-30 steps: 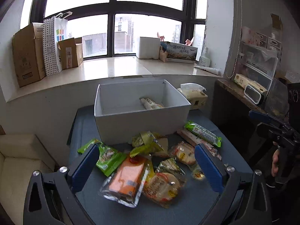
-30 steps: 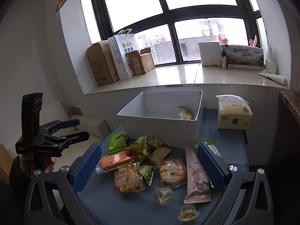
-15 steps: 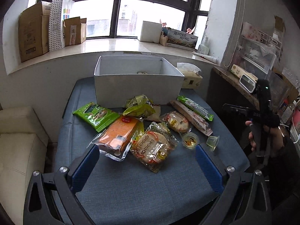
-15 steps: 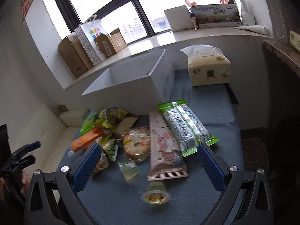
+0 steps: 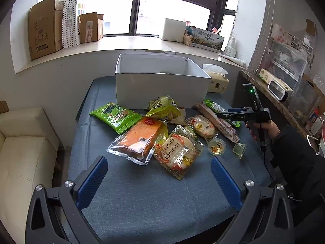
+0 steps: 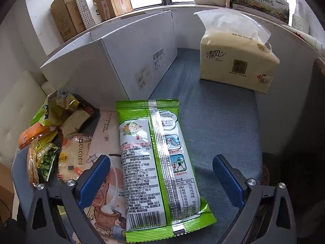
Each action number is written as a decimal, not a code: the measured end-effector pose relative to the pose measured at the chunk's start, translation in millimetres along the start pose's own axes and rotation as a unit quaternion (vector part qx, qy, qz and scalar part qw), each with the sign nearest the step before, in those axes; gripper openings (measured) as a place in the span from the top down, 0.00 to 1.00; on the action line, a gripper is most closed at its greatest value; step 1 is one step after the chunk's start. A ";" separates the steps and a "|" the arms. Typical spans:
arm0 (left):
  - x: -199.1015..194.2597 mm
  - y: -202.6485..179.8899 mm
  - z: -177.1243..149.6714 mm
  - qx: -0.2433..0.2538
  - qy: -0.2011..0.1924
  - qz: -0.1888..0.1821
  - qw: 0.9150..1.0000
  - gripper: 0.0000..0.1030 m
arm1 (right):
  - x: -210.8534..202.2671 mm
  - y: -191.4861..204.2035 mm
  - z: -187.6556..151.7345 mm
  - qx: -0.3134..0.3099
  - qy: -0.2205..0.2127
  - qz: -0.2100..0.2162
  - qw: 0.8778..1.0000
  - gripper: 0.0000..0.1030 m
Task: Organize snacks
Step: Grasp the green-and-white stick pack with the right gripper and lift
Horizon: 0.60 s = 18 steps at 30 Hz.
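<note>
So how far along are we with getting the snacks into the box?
Barely started. Little looks done: the white box shows almost nothing inside from here. In hand: the right gripper is open over the long green-edged packet, jaws either side, not yet closed. Left: the orange pack, green bag, round cakes and jelly cups lie on the table. The left gripper is open, empty.

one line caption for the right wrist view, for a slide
Open right gripper poised over a long green-and-white snack pack lying beside the white box, tissue pack behind.
</note>
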State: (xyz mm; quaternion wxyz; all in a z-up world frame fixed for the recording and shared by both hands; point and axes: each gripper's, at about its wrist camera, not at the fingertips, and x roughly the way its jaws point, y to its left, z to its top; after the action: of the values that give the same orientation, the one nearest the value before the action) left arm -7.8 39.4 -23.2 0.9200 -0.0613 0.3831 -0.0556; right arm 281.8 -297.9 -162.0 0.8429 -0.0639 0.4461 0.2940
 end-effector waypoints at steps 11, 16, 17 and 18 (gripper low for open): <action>17.8 -5.1 6.0 0.013 0.011 0.008 1.000 0.00 | -20.1 4.0 -13.4 0.023 -0.025 0.029 0.999 0.35; 39.6 -14.9 25.5 0.027 0.013 -0.003 1.000 0.00 | -54.3 16.9 -18.2 0.042 -0.057 0.033 0.997 0.35; 46.5 -17.8 31.5 0.034 0.014 -0.007 0.999 0.00 | -64.1 21.7 -21.1 0.042 -0.067 0.037 0.996 0.35; 55.4 -20.7 38.5 0.041 0.019 -0.007 0.999 0.00 | -72.1 26.0 -23.8 0.042 -0.075 0.042 0.995 0.35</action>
State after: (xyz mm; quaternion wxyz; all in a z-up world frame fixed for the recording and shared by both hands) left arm 57.3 13.4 -31.8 0.9140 -0.0257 0.3972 -0.0791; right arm 219.5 -317.0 -115.2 0.8629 0.0120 0.3959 0.3140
